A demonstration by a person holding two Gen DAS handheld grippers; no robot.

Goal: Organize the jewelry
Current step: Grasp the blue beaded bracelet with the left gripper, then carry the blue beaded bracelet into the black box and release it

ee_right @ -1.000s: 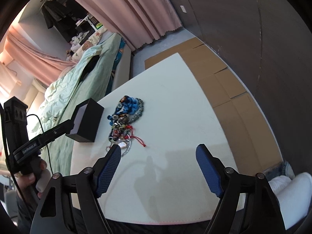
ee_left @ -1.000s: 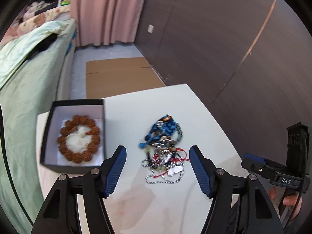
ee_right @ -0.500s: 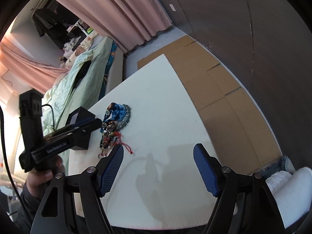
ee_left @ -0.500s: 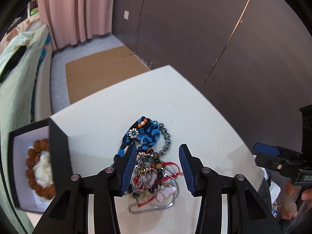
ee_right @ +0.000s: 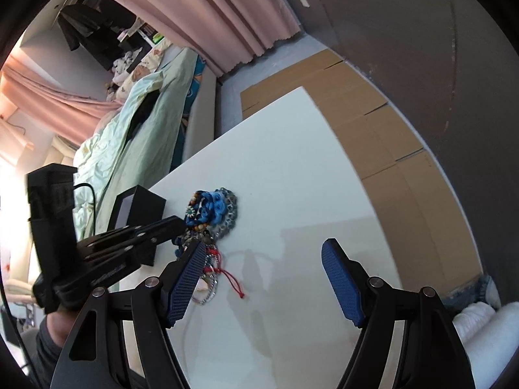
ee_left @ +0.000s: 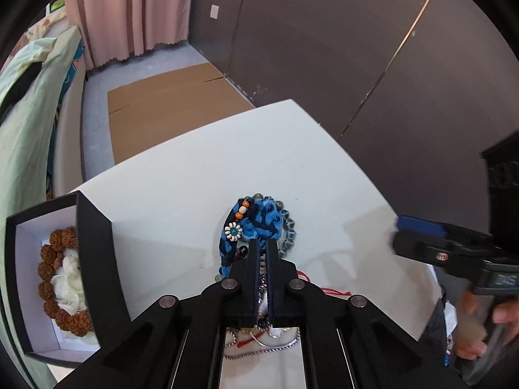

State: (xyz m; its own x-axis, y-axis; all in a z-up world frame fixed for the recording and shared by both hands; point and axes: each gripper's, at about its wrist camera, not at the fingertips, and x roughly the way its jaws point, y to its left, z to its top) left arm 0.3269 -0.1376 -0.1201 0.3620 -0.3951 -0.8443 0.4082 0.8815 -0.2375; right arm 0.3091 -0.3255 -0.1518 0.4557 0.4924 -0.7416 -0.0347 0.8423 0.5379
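- White rectangular table [ee_left: 181, 201]: fills the middle of both views; bears the jewelry and the box.
- Tangled heap of jewelry [ee_left: 259, 227]: centre of the left wrist view, lying on the table. Made up of a blue braided cord bracelet with a white bead flower and orange beads, a grey metal bead chain [ee_left: 290, 231], silver chain and red cord. In the right wrist view the same heap [ee_right: 211, 214] sits left of centre, with a red cord end [ee_right: 232, 280] trailing toward the lower middle.
- Left gripper [ee_left: 262, 253], black with blue pads: lower centre of its own view, jaws drawn almost together with only a narrow slit between them, tips down in the heap. They appear to pinch strands of it, though which piece is gripped cannot be made out. In the right wrist view its tip [ee_right: 176, 223] meets the heap's left side.
- Right gripper [ee_right: 264, 275], black with blue textured pads: jaws spread wide, holding nothing, above bare table just right of the heap.
- Black square box with white lining [ee_left: 97, 259]: left edge of the left wrist view, just beside the heap.
- Brown knobbly bead bracelet [ee_left: 48, 272]: inside the box, ringed around a white filling.
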